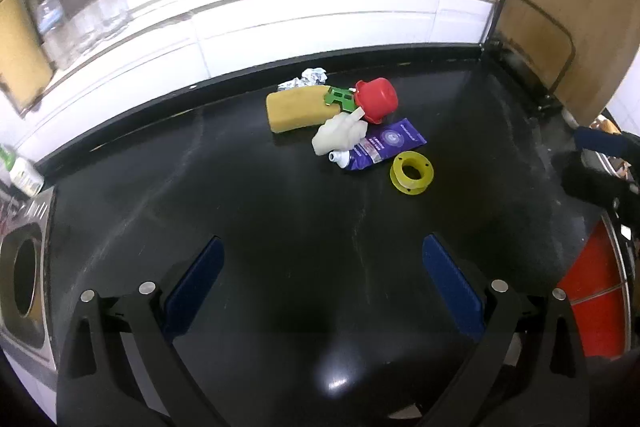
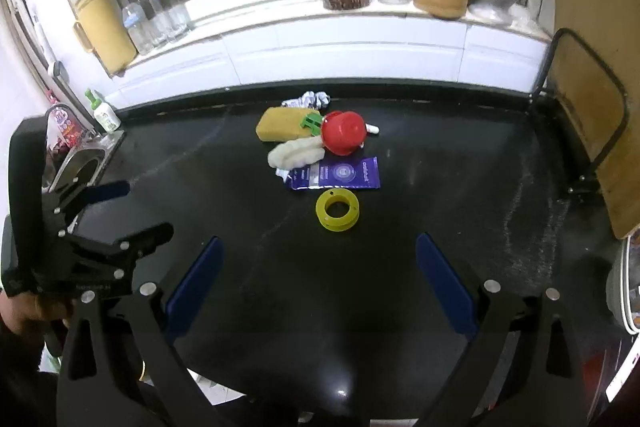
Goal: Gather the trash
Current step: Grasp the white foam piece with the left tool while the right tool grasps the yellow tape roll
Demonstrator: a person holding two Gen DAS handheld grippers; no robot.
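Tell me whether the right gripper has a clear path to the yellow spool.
Probably yes. The right gripper is open, and the yellow spool lies straight ahead on bare countertop, nearest of the pile. The purple tube sits just behind it, not in front.

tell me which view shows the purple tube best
The right wrist view: the flattened purple plastic tube lies broadside there, its printed face open to the camera, though its cap end is tucked under the white crumpled wad. The left wrist view shows it angled and foreshortened, but with its white nozzle visible.

sponge [image 2: 280,125] left of cap [image 2: 343,137] | tube [image 2: 340,177] behind spool [image 2: 338,213]
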